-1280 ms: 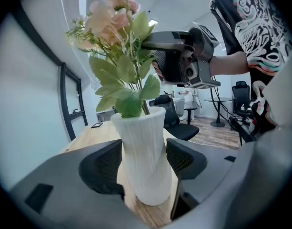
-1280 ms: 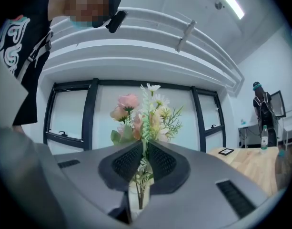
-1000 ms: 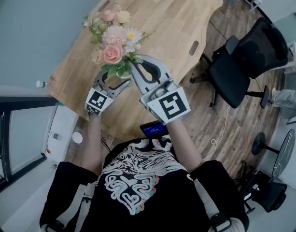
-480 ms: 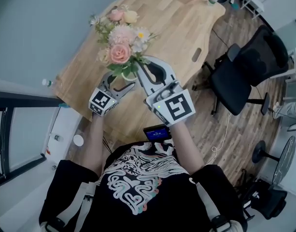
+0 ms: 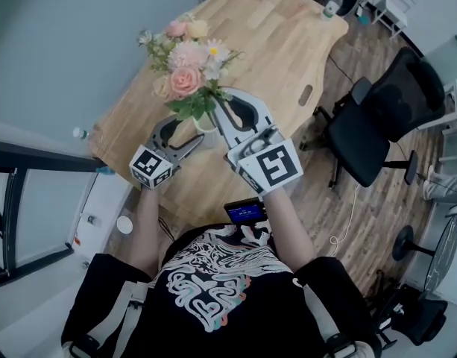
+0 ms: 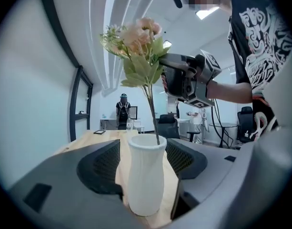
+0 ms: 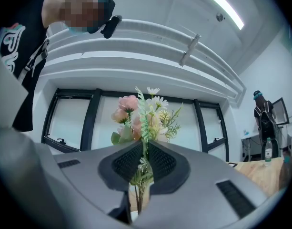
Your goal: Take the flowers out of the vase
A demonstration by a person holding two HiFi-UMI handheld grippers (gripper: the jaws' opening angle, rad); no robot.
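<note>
a: where's the bouquet sitting right now?

b: the flowers [image 5: 187, 73] are in the white vase [image 6: 146, 190], which stands on the wooden counter [image 5: 280, 43] near the edge closest to the person.

a: and the tongs?

b: the left tongs [image 6: 144, 162] are spread, one jaw on each side of the vase. a strip of counter shows between the vase and one jaw, so i'd call it a bracket and not a squeeze. the right tongs [image 7: 144, 152] are pressed together on the bunch, just under the blooms, with greenery and stems [image 6: 153, 113] pinched between the ribbed pads.

a: is that a good place to hold?

b: i think so. the stems are thin and wiry-looking, probably light, and they'd bend or slip if taken one at a time. gathered below the heads, they should come up as one bundle. the petals look soft and crushable, so i wouldn't clamp higher.

a: and the vase?

b: it's smooth and narrow-waisted, and it looks like ceramic, so i'd guess it's slippery and breakable. it's also tall for its foot, so a sideways tug on the stems could tip it. i'd keep the left jaws low around its body and lift the bunch straight up through the neck.
</note>
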